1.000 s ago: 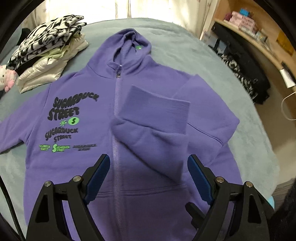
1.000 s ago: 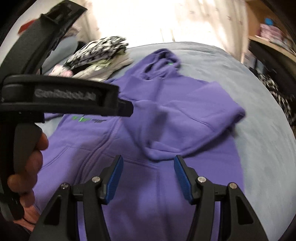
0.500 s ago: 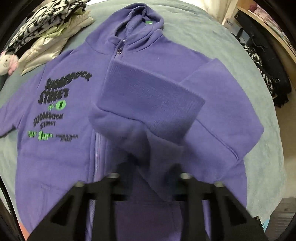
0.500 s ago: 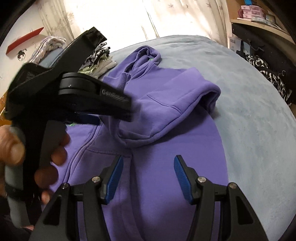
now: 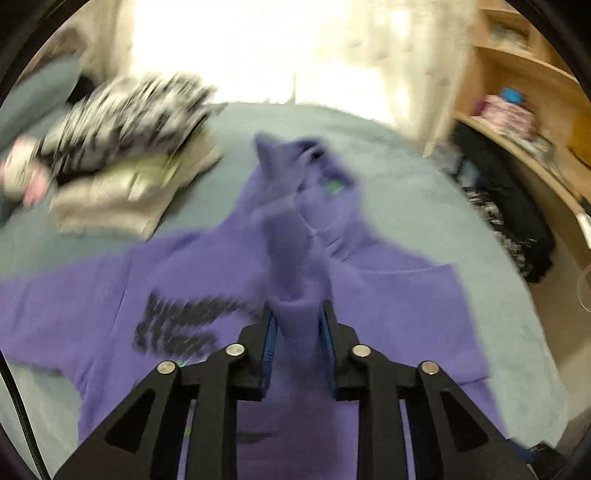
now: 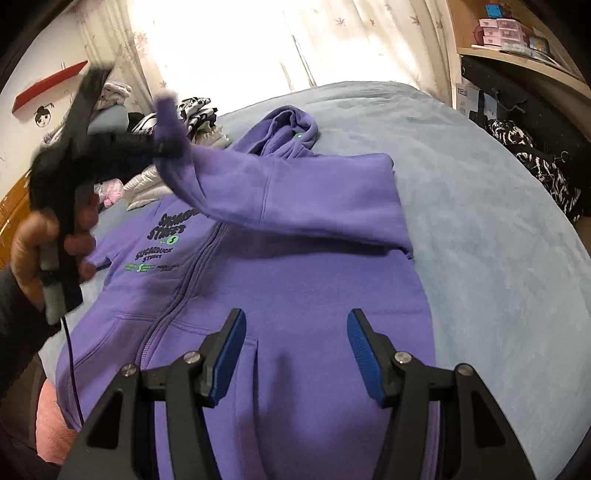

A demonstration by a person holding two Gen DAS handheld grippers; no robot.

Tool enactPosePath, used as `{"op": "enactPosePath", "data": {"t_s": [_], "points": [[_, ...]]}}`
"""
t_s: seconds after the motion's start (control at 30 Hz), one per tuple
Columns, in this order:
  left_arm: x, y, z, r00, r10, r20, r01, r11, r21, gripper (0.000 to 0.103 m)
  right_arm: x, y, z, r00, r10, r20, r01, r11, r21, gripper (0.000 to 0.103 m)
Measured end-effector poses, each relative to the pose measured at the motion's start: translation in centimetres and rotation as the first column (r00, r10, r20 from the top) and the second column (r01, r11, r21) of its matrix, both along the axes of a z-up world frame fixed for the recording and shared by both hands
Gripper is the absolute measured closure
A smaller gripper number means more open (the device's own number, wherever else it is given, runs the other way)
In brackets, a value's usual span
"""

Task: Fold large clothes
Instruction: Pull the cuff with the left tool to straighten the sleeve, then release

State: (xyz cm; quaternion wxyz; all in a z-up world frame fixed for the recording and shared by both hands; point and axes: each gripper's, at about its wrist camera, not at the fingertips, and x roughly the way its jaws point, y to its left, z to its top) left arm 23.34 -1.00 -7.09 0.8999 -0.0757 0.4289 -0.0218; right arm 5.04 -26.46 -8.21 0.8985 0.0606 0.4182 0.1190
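Note:
A purple zip hoodie with black and green print lies face up on the grey-blue bed cover. Its right-hand sleeve is lifted off the body and stretched toward the upper left. My left gripper, held in a person's hand, is shut on that sleeve's cuff. In the blurred left wrist view the cuff stands pinched between the blue pads of the left gripper. My right gripper hovers open above the hoodie's lower front with nothing between its fingers.
A stack of folded clothes and a pink plush toy sit at the bed's far left. Wooden shelves and a black patterned garment stand to the right. A bright curtained window lies behind.
The left gripper closed on the folded-in sleeve's cuff and pulled it up and leftward across the hoodie. The right gripper stayed open and shifted only slightly.

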Motion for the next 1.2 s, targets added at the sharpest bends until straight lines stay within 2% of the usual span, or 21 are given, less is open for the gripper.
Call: {"op": "enactPosePath", "data": {"t_s": [0.07,0.17,0.2,0.23,0.27,0.33,0.37,0.5,0.63,0.7,0.73,0.77,0.83,0.87,0.93,0.97,1.0,1.03,1.13,1.2], "points": [[0.4,2.5,-3.0,0.995,0.024,-0.094,-0.028,0.998,-0.047,0.069,0.6,0.5,-0.2,1.000,0.009,-0.017,-0.009,1.000,-0.007,0.046],[0.8,6.1,-6.0,0.980,0.050,-0.195,-0.077,0.987,-0.138,0.065,1.7,0.8,0.0,0.999,0.026,-0.034,-0.026,1.000,-0.005,0.046],[0.9,7.0,-6.4,0.978,0.059,-0.201,-0.091,0.983,-0.158,0.063,1.9,0.8,0.1,0.999,0.029,-0.035,-0.029,1.000,-0.005,0.045],[1.1,7.8,-6.5,0.977,0.068,-0.202,-0.106,0.977,-0.184,0.056,2.4,0.7,0.4,0.999,0.030,-0.034,-0.030,1.000,-0.003,0.045],[1.3,8.7,-6.5,0.977,0.080,-0.197,-0.121,0.970,-0.209,0.046,2.9,0.5,0.7,0.999,0.030,-0.034,-0.030,1.000,0.003,0.043],[1.7,10.0,-6.1,0.982,0.093,-0.167,-0.132,0.962,-0.240,0.038,4.1,0.0,1.4,0.999,0.036,-0.039,-0.035,0.999,0.034,0.034],[2.2,10.5,-5.9,0.983,0.098,-0.155,-0.134,0.961,-0.244,0.036,5.0,-0.5,1.7,0.998,0.036,-0.044,-0.033,0.998,0.049,0.031],[4.2,11.4,-6.9,0.981,0.082,-0.174,-0.123,0.964,-0.235,0.036,9.9,-2.4,2.3,0.998,-0.011,-0.067,0.015,0.998,0.065,0.031],[6.4,11.9,-8.8,0.973,0.066,-0.220,-0.115,0.970,-0.216,0.036,16.3,-5.0,0.9,0.987,-0.088,-0.135,0.105,0.987,0.123,0.031],[7.1,11.8,-9.3,0.972,0.062,-0.225,-0.108,0.973,-0.202,0.037,19.2,-6.1,-0.1,0.977,-0.132,-0.165,0.153,0.981,0.122,0.031],[7.4,11.7,-9.4,0.973,0.061,-0.221,-0.105,0.976,-0.193,0.044,20.7,-6.7,-0.8,0.972,-0.154,-0.179,0.177,0.977,0.121,0.031],[7.6,11.4,-9.3,0.975,0.059,-0.212,-0.098,0.978,-0.182,0.068,21.7,-7.1,-1.4,0.967,-0.169,-0.191,0.194,0.973,0.121,0.031],[8.1,10.8,-9.3,0.972,0.042,-0.232,-0.080,0.984,-0.159,0.090,23.8,-7.7,-2.9,0.955,-0.192,-0.227,0.225,0.965,0.132,0.031],[8.3,10.5,-9.1,0.972,0.041,-0.233,-0.076,0.987,-0.142,0.095,24.5,-8.0,-3.5,0.950,-0.196,-0.244,0.236,0.961,0.147,0.031],[8.6,9.6,-8.5,0.975,0.028,-0.221,-0.050,0.994,-0.097,0.099,25.3,-8.0,-4.7,0.944,-0.192,-0.270,0.242,0.956,0.166,0.031],[8.9,9.1,-8.0,0.978,0.014,-0.208,-0.029,0.997,-0.072,0.100,25.4,-7.7,-5.1,0.943,-0.194,-0.270,0.241,0.958,0.152,0.039],[9.0,8.6,-7.5,0.982,0.004,-0.188,-0.014,0.999,-0.052,0.100,25.6,-7.4,-5.3,0.944,-0.193,-0.267,0.232,0.965,0.124,0.065],[9.1,8.3,-6.9,0.985,-0.006,-0.172,-0.002,0.999,-0.045,0.100,25.6,-7.0,-5.4,0.946,-0.194,-0.261,0.220,0.973,0.074,0.079],[9.7,7.6,-5.0,0.996,-0.019,-0.089,0.016,0.999,-0.032,0.100,24.6,-7.1,-4.2,0.961,-0.215,-0.174,0.229,0.971,0.068,0.086],[10.0,7.0,-4.3,1.000,-0.019,-0.022,0.018,1.000,-0.003,0.100,24.2,-7.7,-3.5,0.959,-0.257,-0.118,0.266,0.961,0.069,0.090]]}}
